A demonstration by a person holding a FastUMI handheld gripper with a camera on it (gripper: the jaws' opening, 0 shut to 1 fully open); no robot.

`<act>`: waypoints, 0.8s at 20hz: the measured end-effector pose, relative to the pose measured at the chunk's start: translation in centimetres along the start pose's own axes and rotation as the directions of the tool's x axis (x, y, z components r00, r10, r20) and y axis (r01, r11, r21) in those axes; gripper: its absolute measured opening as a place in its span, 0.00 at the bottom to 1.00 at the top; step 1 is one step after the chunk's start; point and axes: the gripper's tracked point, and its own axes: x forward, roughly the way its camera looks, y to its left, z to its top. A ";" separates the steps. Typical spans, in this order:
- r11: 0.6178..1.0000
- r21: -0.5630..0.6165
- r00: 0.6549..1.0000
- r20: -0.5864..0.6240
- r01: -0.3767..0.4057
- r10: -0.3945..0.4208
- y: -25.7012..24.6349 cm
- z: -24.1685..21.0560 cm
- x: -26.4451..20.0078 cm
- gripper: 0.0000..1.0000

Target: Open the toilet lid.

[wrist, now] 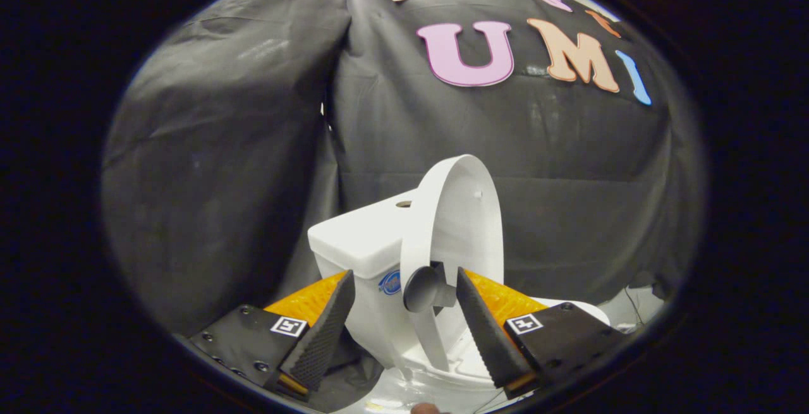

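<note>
We hold our gripper (404, 291) with jaws wide around the knob (425, 289), the toilet lid (456, 212) standing raised

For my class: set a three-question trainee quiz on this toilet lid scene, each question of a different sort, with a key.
1. True or false: the toilet lid lies flat and closed.
2. The grey knob on the lid is: A) between the gripper fingers, B) on top of the tank, C) on the black cloth.
3. Fill in: the gripper's fingers are ____ (open/shut).

Key: 1 false, it stands raised; 2 A; 3 open.
</note>
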 end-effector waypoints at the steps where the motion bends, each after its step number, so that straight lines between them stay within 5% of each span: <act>1: 1.000 0.001 1.000 0.016 0.009 -0.009 -0.6 0.4 -0.5 0.99; 16: 0.998 0.062 0.991 0.127 0.031 -0.038 -7.0 1.4 -6.2 0.99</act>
